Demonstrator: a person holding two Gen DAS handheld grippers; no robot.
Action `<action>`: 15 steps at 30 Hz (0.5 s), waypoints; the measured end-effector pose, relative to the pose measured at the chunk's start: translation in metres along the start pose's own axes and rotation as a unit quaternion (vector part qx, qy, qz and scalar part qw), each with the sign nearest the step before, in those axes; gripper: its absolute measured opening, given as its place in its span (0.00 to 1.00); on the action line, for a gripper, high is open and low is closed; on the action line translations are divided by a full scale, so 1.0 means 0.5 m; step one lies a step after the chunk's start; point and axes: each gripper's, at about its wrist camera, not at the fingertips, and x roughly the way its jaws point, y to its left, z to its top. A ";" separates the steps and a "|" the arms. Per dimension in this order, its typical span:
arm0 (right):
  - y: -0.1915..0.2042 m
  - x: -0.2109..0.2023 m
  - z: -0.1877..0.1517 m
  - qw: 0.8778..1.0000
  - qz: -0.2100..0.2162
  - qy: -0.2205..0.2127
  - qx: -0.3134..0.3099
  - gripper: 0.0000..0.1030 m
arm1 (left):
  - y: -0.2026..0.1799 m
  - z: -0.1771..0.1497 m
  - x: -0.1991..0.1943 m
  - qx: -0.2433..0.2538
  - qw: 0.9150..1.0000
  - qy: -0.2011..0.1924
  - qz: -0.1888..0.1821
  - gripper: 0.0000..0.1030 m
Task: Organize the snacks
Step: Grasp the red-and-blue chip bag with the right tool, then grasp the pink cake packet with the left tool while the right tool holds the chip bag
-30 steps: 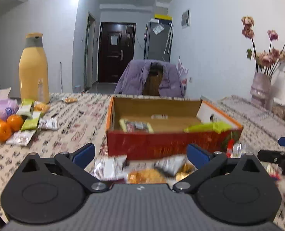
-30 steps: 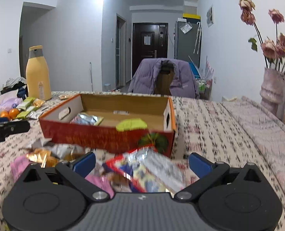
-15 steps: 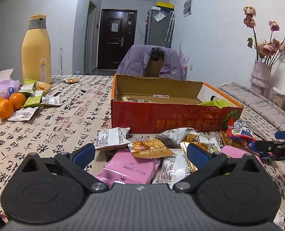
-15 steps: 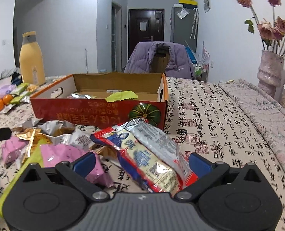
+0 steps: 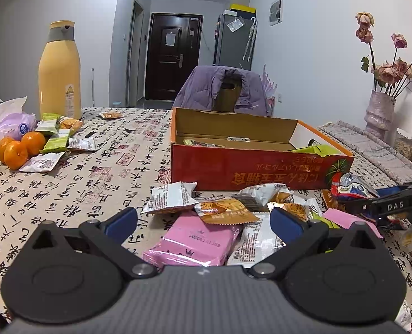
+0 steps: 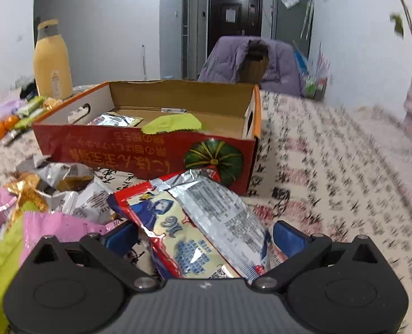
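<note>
Nearer now, both hand-held grippers [image 5: 203,221] [image 6: 205,235] gape over crinkly foil snack packets [image 6: 194,222]; neither grips.

Home dining room, patterned tablecloth [image 5: 66,189], jacket-draped chair [image 5: 222,89], flower vase [image 5: 380,114], fridge [image 5: 233,39]

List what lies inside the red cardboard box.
Inside the red cardboard box: a silver foil packet and a lime-green wrapper. The front wall hides the floor nearest the camera.

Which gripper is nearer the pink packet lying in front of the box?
Left. The left gripper has its open jaws on either side of the pink packet. The right gripper sits further right, open around a red and silver packet.
</note>
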 end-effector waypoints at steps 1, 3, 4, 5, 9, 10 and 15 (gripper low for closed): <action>-0.010 0.001 -0.002 1.000 0.010 0.001 0.014 0.97 | -0.001 -0.001 0.000 0.000 1.000 0.001 0.000 1.00; -0.020 0.001 -0.006 0.999 0.023 0.003 0.030 0.86 | -0.001 -0.002 0.001 0.001 1.000 0.002 0.000 1.00; -0.020 -0.001 -0.008 0.999 0.024 0.003 0.029 0.84 | -0.001 -0.002 0.003 0.001 1.000 0.003 0.000 1.00; -0.020 -0.004 -0.010 0.999 0.024 0.002 0.026 0.82 | -0.001 -0.002 0.004 0.000 1.000 0.005 0.000 1.00; -0.014 -0.016 -0.019 0.999 0.023 -0.006 0.021 0.71 | 0.003 -0.005 0.012 -0.006 1.000 0.013 0.000 1.00; -0.012 -0.020 -0.022 1.000 0.022 -0.010 0.020 0.70 | 0.004 -0.006 0.013 -0.007 1.000 0.015 0.001 1.00; 0.009 -0.061 -0.034 0.999 -0.009 -0.045 -0.001 0.68 | 0.014 -0.005 0.022 -0.018 0.999 0.027 0.002 1.00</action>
